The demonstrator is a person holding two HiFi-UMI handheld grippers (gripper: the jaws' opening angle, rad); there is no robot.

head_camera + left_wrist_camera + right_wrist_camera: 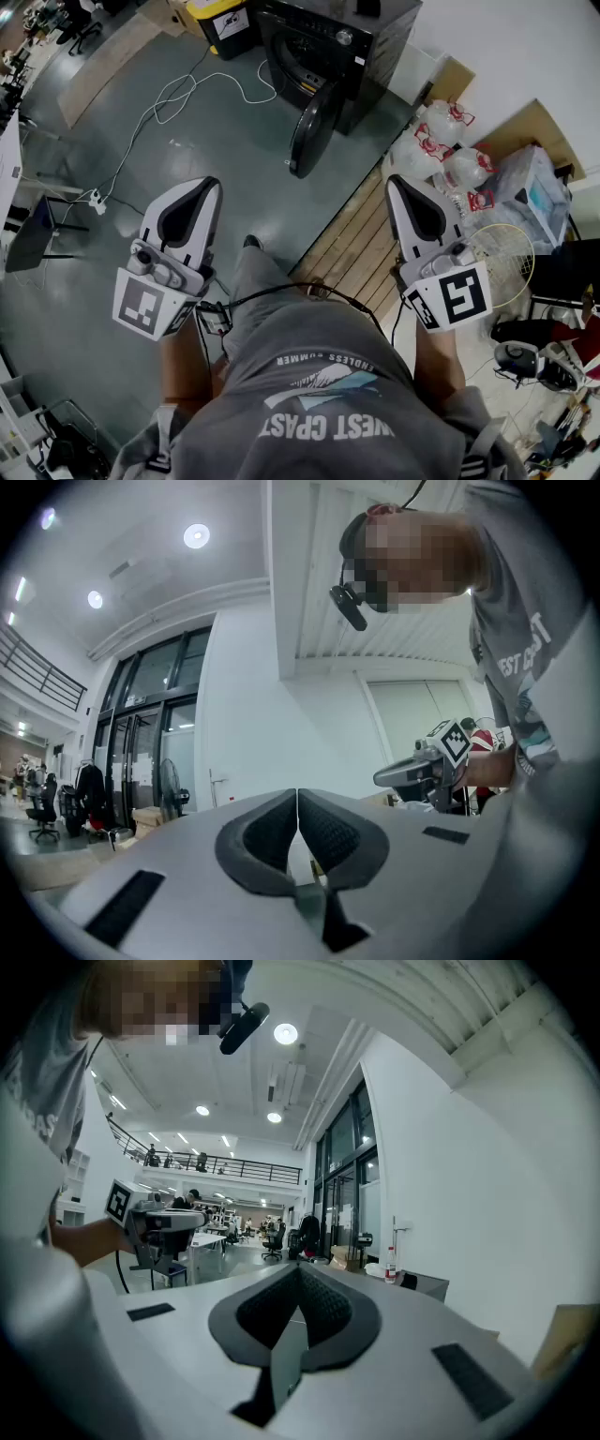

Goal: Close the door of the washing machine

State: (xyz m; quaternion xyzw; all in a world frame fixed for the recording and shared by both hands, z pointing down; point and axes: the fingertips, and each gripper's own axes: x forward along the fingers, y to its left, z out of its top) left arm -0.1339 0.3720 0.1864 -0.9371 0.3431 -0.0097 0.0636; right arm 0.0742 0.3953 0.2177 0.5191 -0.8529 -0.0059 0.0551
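Note:
A black washing machine (pixel 342 47) stands on the grey floor at the top of the head view. Its round dark door (pixel 313 131) hangs swung open toward me. My left gripper (pixel 199 185) is held low at the left and my right gripper (pixel 397 182) low at the right, both well short of the machine. Each is shut with nothing between its pads. In the left gripper view the left gripper (pixel 297 810) has its pads pressed together against a white wall. The right gripper (pixel 298 1283) faces a hall in the right gripper view, jaws likewise closed.
A white cable (pixel 178 94) snakes over the floor to a power strip (pixel 97 200). A yellow-lidded bin (pixel 225 23) stands left of the machine. Large water bottles (pixel 441 141), a plastic box (pixel 534 192) and a wire fan guard (pixel 502 262) crowd the right side beside wooden planks (pixel 352 244).

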